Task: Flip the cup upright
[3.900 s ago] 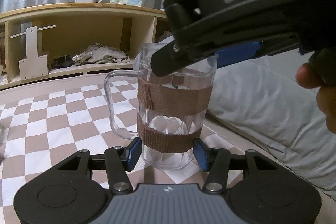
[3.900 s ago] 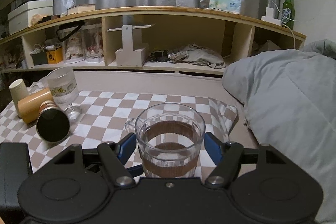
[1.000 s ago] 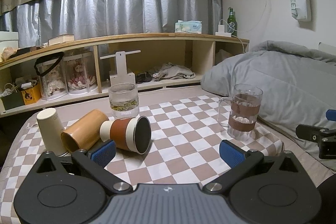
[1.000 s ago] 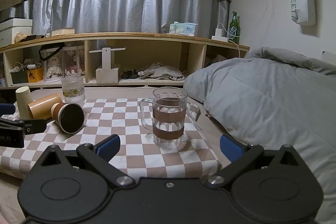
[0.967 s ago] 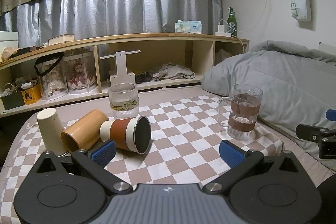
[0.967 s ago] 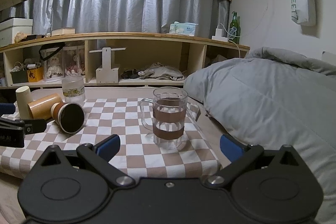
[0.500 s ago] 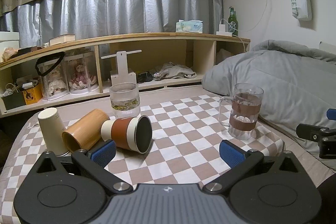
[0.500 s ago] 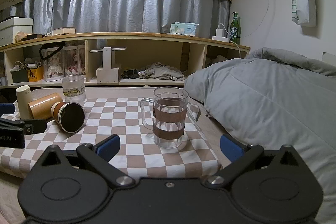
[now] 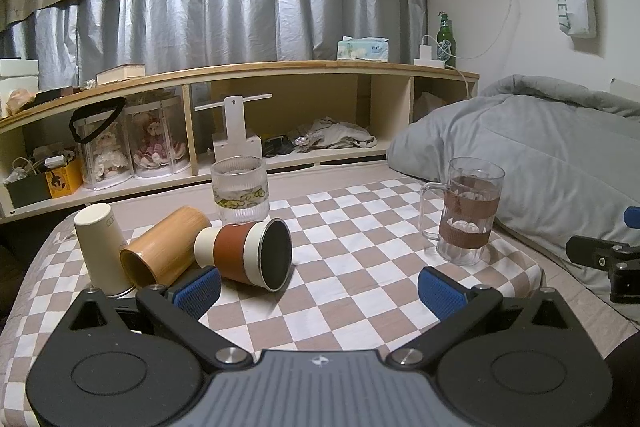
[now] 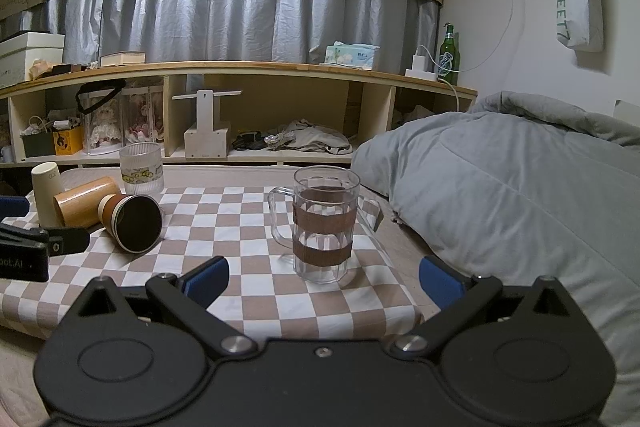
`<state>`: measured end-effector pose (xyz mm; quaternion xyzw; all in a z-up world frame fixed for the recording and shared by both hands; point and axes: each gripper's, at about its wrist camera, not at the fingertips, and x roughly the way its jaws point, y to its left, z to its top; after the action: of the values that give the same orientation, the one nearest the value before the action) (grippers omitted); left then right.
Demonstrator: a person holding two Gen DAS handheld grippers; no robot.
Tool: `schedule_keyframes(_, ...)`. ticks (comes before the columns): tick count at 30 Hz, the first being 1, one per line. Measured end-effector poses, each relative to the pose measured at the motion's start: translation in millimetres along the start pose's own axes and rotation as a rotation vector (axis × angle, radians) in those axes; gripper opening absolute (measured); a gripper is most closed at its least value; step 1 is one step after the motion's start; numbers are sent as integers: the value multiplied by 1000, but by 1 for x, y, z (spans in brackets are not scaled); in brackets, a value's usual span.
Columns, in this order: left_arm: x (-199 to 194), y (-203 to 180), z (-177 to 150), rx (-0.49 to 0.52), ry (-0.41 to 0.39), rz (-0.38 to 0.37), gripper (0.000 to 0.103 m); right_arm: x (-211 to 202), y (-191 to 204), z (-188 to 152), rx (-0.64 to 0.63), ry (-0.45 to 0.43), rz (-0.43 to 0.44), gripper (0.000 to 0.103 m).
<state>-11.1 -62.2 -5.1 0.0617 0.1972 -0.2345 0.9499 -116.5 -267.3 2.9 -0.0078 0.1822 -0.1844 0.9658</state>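
A clear glass mug with two brown bands (image 9: 466, 213) (image 10: 323, 223) stands upright on the checkered cloth (image 9: 360, 267), handle to the left. My left gripper (image 9: 318, 293) is open and empty, well back from it. My right gripper (image 10: 324, 279) is open and empty, just in front of the mug and apart from it. A brown-and-white cup (image 9: 248, 253) (image 10: 132, 221) and a bamboo cup (image 9: 164, 247) lie on their sides. A cream cup (image 9: 100, 245) stands upside down.
A ribbed glass tumbler (image 9: 239, 189) stands upright behind the lying cups. A grey duvet (image 10: 520, 195) lies to the right of the cloth. A wooden shelf unit (image 9: 240, 115) with clutter runs along the back. The right gripper's tip (image 9: 600, 255) shows at the left view's right edge.
Since 3.9 s ago both grippers have let go of the glass mug and drawn back, jaws wide. In the last second nothing has moved beyond a slight camera shift.
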Motion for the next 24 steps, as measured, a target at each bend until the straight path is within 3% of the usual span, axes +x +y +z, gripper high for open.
schedule_keyframes(24,0,1,-2,4,1,3,103,0,1,0,-1,-1,-1,102)
